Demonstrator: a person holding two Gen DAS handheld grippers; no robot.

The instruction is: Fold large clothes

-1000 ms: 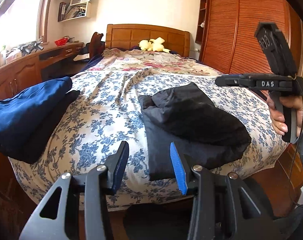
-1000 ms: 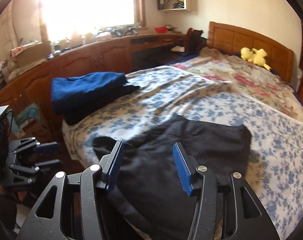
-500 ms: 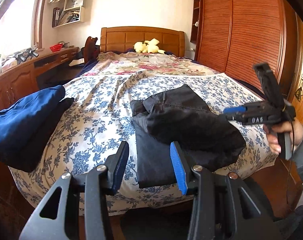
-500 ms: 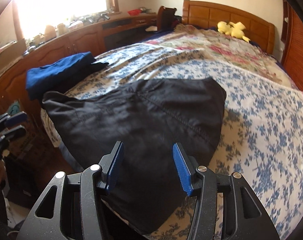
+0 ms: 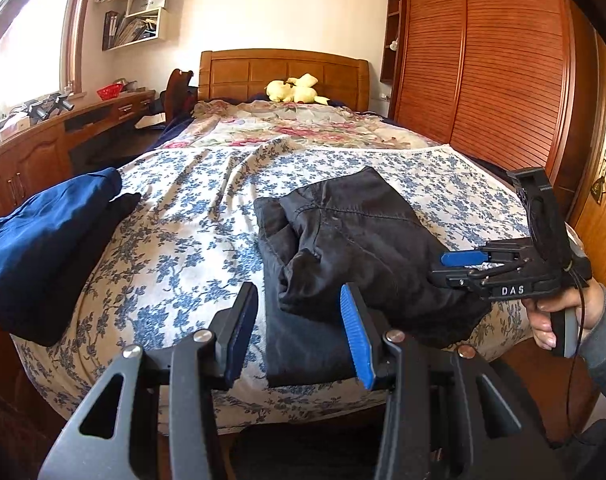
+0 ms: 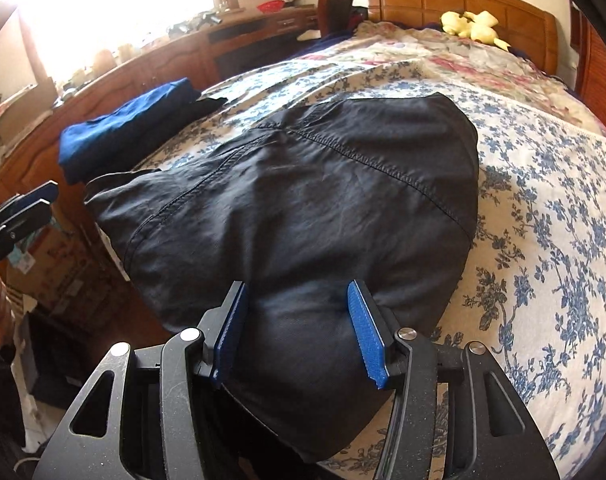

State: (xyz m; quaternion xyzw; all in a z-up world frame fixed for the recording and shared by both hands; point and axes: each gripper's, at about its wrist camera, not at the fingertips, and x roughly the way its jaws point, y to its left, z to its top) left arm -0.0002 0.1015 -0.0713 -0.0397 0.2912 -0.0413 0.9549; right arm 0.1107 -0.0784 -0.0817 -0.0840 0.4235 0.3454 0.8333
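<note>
A black garment (image 5: 355, 240) lies folded over itself near the foot of the bed, also filling the right wrist view (image 6: 303, 200). My left gripper (image 5: 299, 332) is open and empty, just short of the garment's near left edge. My right gripper (image 6: 299, 336) is open with its blue pads on either side of the garment's near corner, not closed on it. In the left wrist view the right gripper (image 5: 463, 264) sits at the garment's right edge, held by a hand.
A blue-flowered sheet (image 5: 175, 248) covers the bed. A stack of folded blue and dark clothes (image 5: 43, 240) lies at the bed's left edge. A wooden desk (image 5: 63, 132) runs along the left; a wooden wardrobe (image 5: 503, 80) stands right. A yellow plush toy (image 5: 295, 88) lies by the headboard.
My right gripper has come down and forward onto the garment's right edge, which now sits between its open fingers. My left gripper has barely moved.
</note>
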